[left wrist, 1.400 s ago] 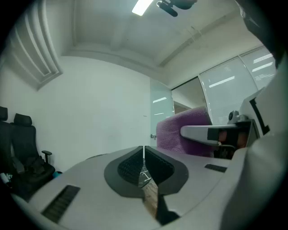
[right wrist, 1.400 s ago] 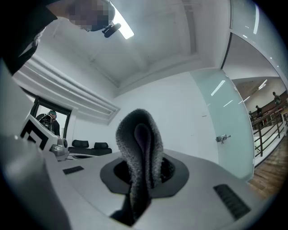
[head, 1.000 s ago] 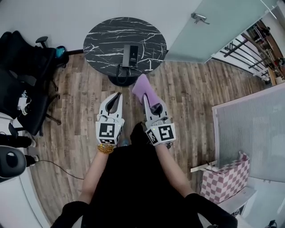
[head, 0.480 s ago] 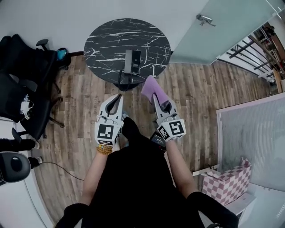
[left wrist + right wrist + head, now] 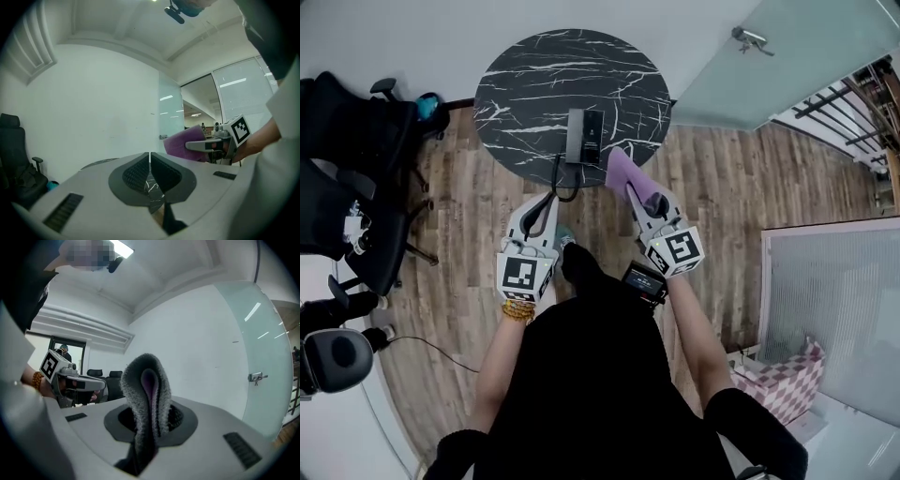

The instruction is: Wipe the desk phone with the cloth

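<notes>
The desk phone [image 5: 584,137] lies flat on the round black marble-pattern desk [image 5: 525,84], near the desk's front rim, with its dark cord [image 5: 557,180] looping off that rim towards the floor. The purple cloth [image 5: 621,171] stands just to the right of the phone's near end; from the head view I cannot tell whether the two touch. The cloth is folded and clamped between the fingers of the right gripper [image 5: 646,200], and its doubled edge rises upright past the fingertips in the right gripper view [image 5: 145,394]. The left gripper [image 5: 545,204] is held level beside it, below the desk's rim and near the cord; its fingers are pressed together with only a hairline gap, and nothing sits between them [image 5: 150,161]. Both grippers point towards the desk. The wood-plank floor [image 5: 712,187] surrounds the desk base, a black office chair [image 5: 347,159] stands well to the left, and a frosted glass door [image 5: 787,56] stands to the right.
</notes>
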A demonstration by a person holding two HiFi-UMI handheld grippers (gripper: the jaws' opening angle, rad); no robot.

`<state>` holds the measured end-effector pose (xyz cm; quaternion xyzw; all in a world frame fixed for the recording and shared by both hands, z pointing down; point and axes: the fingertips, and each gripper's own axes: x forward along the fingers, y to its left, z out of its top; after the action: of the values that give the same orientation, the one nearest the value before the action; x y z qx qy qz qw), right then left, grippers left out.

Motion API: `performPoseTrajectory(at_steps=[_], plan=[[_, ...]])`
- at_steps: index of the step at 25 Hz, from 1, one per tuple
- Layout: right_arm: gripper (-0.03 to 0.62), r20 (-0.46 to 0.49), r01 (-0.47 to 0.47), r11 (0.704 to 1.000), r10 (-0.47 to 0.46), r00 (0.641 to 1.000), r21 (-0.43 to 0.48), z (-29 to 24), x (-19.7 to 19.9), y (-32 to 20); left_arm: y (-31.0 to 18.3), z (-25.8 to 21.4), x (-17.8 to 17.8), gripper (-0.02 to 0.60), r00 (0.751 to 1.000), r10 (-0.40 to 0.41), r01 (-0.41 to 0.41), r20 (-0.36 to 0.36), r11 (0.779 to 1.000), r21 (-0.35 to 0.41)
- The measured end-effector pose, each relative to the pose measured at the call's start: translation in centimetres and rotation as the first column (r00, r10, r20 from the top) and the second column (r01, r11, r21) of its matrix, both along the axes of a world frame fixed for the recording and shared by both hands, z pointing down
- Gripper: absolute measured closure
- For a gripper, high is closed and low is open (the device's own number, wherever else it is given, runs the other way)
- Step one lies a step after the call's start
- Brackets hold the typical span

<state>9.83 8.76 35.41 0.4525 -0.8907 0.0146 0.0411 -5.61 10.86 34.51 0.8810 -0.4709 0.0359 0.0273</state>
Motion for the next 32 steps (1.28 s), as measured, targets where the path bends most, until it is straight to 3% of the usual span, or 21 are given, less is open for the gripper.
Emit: performPoseTrajectory(at_steps=[6, 9, 12, 16, 22, 26, 32], plan=[[0.531, -0.046, 0.032, 0.999, -0.032, 0.998, -0.014, 1.9, -0.8, -6.1, -4.7, 1.3, -0.7, 0.558, 0.999, -0.012, 0.013, 0.031, 0.999, -0.047], [0.531, -0.071, 0.037, 0.999, -0.037, 0.997, -0.008, 2.0, -0.5, -10.1, -7.6, 1.3, 0.4, 0.558, 1.0, 0.003, -0.002, 0.03, 0.999, -0.055], [0.531, -0.111, 0.061, 0.998, -0.06, 0.992, 0.008, 2.1, -1.8, -14.8, -10.6, 1.6, 1.0, 0.558, 0.996, 0.023, -0.02, 0.087, 0.999, -0.032], [0.531, -0.113, 0.049, 0.999, -0.05, 0.992, -0.016, 3.0, -1.6, -19.2, -14.2, 3.1, 1.9, 0.558, 0.996, 0.014, -0.008, 0.087, 0.998, -0.069], [0.531, -0.151, 0.092, 0.996, -0.094, 0.984, -0.022, 5.7, -2.9, -23.5, -17.4, 4.2, 2.0, 0.558, 0.991, -0.005, 0.018, 0.13, 0.995, -0.096], [0.531, -0.277, 0.173, 0.985, -0.172, 0.946, -0.018, 7.2, -4.1, -24.9, -18.4, 3.7, 2.8, 0.558, 0.989, 0.014, 0.0, 0.146, 0.996, -0.091], [0.531, -0.523, 0.255, 0.966, -0.241, 0.818, -0.046, 10.9, -5.4, -27.2, -20.5, 5.5, 2.4, 0.558, 0.995, -0.005, 0.018, 0.099, 0.992, -0.129]])
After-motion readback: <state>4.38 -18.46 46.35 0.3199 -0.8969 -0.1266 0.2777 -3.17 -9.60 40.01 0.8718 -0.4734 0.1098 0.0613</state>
